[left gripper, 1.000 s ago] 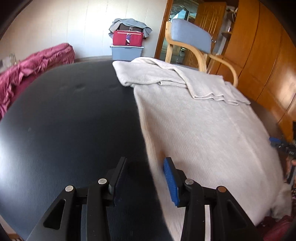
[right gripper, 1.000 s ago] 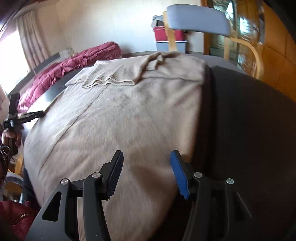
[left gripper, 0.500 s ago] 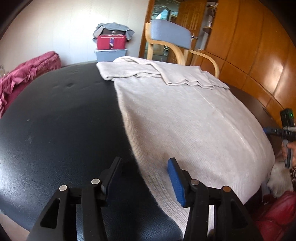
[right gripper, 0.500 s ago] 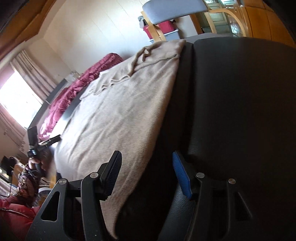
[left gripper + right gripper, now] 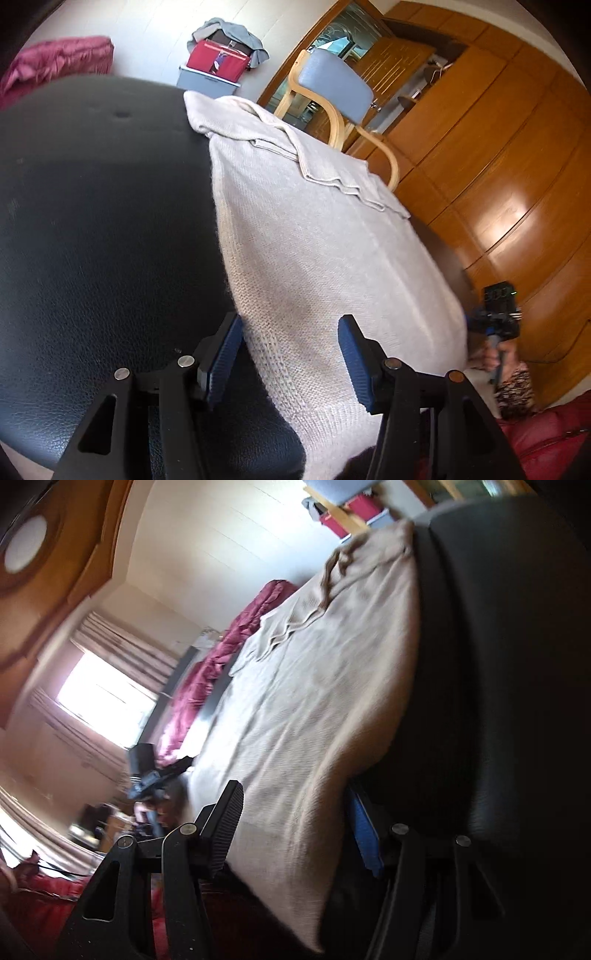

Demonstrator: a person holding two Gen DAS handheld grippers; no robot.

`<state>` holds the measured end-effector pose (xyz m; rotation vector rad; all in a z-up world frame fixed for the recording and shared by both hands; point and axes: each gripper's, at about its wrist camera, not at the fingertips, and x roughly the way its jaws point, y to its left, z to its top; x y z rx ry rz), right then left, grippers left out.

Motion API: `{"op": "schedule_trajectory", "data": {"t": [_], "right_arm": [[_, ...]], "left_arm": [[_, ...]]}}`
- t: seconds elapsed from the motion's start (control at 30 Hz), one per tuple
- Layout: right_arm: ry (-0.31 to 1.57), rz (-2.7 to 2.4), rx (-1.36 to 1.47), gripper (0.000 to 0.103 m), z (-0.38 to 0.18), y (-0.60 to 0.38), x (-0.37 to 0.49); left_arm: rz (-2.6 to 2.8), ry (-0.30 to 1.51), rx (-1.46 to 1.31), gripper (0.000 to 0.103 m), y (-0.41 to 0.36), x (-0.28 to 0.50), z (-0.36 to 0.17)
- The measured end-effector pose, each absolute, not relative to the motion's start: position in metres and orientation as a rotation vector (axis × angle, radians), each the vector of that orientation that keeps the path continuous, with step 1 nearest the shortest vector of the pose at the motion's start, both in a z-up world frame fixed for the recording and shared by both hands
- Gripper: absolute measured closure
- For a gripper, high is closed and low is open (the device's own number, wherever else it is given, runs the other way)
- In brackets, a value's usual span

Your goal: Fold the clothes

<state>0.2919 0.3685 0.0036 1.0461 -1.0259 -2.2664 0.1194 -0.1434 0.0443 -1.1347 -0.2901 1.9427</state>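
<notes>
— What's around you?
— A chair [image 5: 334, 79] and red box [image 5: 218, 61] stand beyond the black desk [image 5: 96, 229]; nothing blocks me

— And your grippers?
— Both tilt down at the sweater's [image 5: 314, 240] near hem. Left gripper [image 5: 288, 350]: fingers opening, astride its edge. Right gripper [image 5: 291, 829]: fingers apart, cloth between, unpinched
</notes>
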Motion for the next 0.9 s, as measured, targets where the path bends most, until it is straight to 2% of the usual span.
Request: {"op": "schedule_trajectory", "data": {"t": [0.23, 0.37, 0.5, 0.53, 0.57, 0.63, 0.67, 0.8, 0.9], "right_arm": [[-1.004, -2.24, 1.092, 0.045, 0.006, 0.36, 0.283], [-0.931, -2.294, 1.118, 0.047, 0.011, 0.349, 0.277], [-0.78, -2.406, 1.167, 0.087, 0.011, 0.343, 0.287], [-0.789, -2.408, 1.163, 0.088, 0.009, 0.345, 0.287], [-0.817, -2.399, 1.151, 0.089, 0.007, 0.348, 0.287], [-0.86, -2.386, 1.133, 0.092, 0.004, 0.353, 0.288], [-0.873, -2.384, 1.125, 0.092, 0.004, 0.354, 0.289], [-0.913, -2.363, 1.094, 0.092, 0.003, 0.357, 0.292], [-0.96, -2.336, 1.072, 0.092, 0.001, 0.36, 0.295]], "left_arm": [[1.933, -0.202, -1.146, 0.05, -0.118, 0.117, 0.048], [1.989, -0.056, -1.092, 0.05, -0.098, 0.127, 0.049], [2.062, 0.116, -1.022, 0.05, -0.084, 0.144, 0.049], [2.079, 0.162, -1.004, 0.05, -0.08, 0.148, 0.049], [2.087, 0.175, -0.999, 0.052, -0.079, 0.149, 0.05], [2.09, 0.164, -1.003, 0.067, -0.078, 0.149, 0.051], [2.076, 0.132, -1.017, 0.092, -0.079, 0.146, 0.051], [1.995, -0.038, -1.082, 0.095, -0.09, 0.139, 0.049], [1.983, -0.057, -1.078, 0.095, -0.095, 0.148, 0.049]]}}
